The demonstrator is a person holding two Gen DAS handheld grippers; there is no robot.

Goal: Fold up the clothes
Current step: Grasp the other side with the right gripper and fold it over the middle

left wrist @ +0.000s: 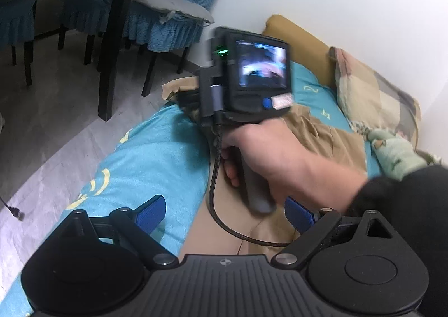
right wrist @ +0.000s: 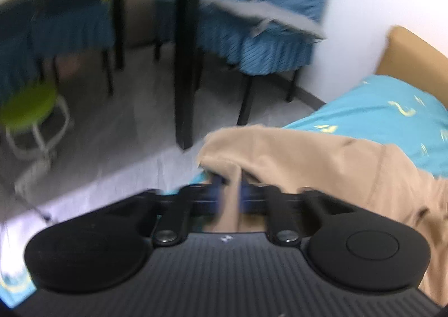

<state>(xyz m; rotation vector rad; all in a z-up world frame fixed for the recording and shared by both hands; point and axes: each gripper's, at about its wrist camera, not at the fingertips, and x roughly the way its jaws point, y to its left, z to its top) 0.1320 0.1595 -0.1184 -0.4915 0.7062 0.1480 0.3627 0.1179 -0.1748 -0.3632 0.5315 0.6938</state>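
The tan cloth [right wrist: 322,165] lies on the blue bed [right wrist: 392,109]. The right claw [right wrist: 230,193] is closed tight on a bunched edge of the cloth, and the fold sticks up between its blue pads. The rest of the cloth trails off to the right, over the bed. The left claw [left wrist: 225,213] is wide open with nothing in it. It hangs just above the cloth. A hand [left wrist: 268,154] holds the right claw's handle in front of it
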